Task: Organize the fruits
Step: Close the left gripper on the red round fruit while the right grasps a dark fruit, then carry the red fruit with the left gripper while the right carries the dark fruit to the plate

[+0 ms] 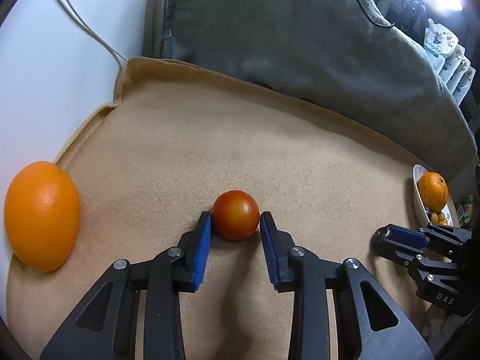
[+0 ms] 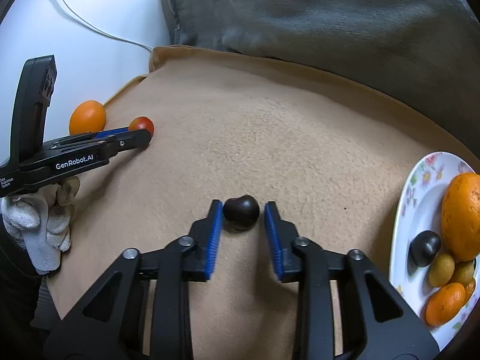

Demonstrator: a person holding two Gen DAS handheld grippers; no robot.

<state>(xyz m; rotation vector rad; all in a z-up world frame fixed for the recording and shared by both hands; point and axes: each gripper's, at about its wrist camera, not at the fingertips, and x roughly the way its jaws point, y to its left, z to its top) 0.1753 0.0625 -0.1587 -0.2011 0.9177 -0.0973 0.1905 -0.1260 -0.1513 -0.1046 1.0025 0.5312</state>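
A red tomato (image 1: 236, 219) lies on the tan blanket (image 1: 240, 150). My left gripper (image 1: 235, 219) is open with its blue pads on either side of the tomato; the left pad touches it or nearly does. A large orange (image 1: 42, 216) lies to its left. In the right wrist view my right gripper (image 2: 243, 210) is open around a dark round fruit (image 2: 241, 212) on the blanket. A floral white plate (image 2: 420, 204) at the right holds an orange (image 2: 462, 216), a dark fruit (image 2: 424, 247) and small yellow and orange fruits.
A grey cushion (image 1: 300, 36) lies along the blanket's far edge. A white cable (image 1: 87, 30) runs over the white surface at the left. Printed pouches (image 1: 447, 54) stand at the far right. A gloved hand (image 2: 45, 219) holds the left gripper.
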